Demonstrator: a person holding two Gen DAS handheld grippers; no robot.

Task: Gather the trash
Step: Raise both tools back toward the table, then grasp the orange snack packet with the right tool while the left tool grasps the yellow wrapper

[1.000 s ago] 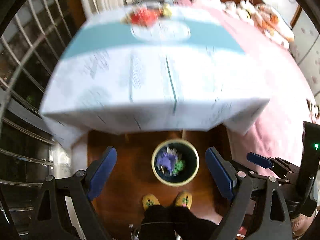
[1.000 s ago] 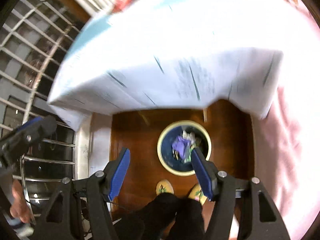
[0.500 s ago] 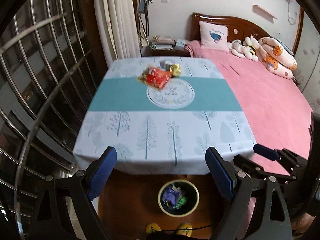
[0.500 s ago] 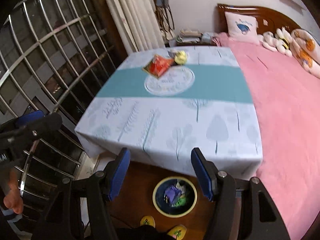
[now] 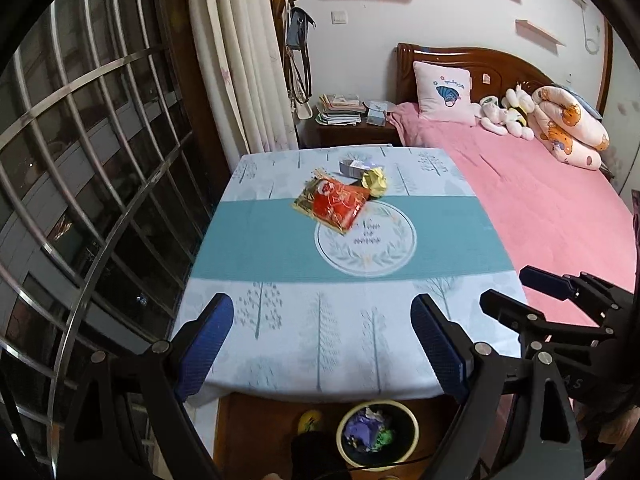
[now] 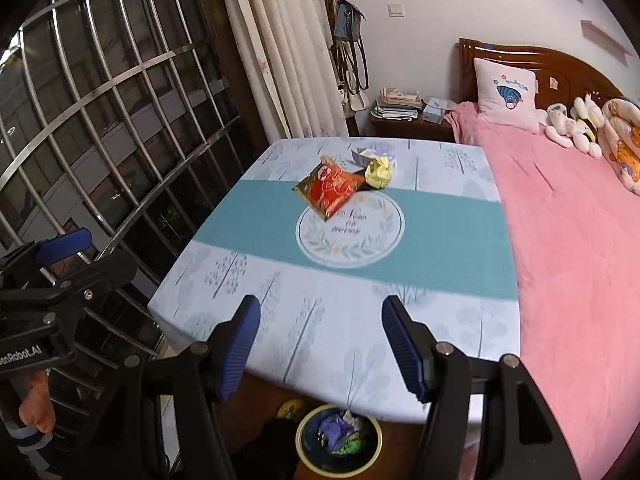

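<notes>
Both grippers hang over the near edge of the table [image 5: 280, 248], angled down at it, and neither holds anything. The left gripper [image 5: 322, 344] has its blue pads spread wide, with only the tree-print cloth showing between them. The right gripper [image 6: 320, 346] is also open, a bit less wide, and its gap is just as bare.

The trash lies at the far half of the table, well apart from both grippers. A red packet [image 5: 332, 206] lies flat, overlapping the edge of the teal stripe and the round printed emblem. Just beside it, toward the bed, sits a crumpled yellow wad [image 5: 375, 181], and behind that a small silvery box [image 5: 354, 167] (I can't read what it is). The three look bunched together, touching or nearly so.

On the floor under the near table edge stands a round bin [image 5: 378, 436] with a pale rim, already holding purple and green scraps. A yellow slipper [image 6: 291, 408] shows next to it.

A pink bed [image 6: 572, 240] runs along the table's right side; a barred window [image 5: 92, 184] fills the left.
</notes>
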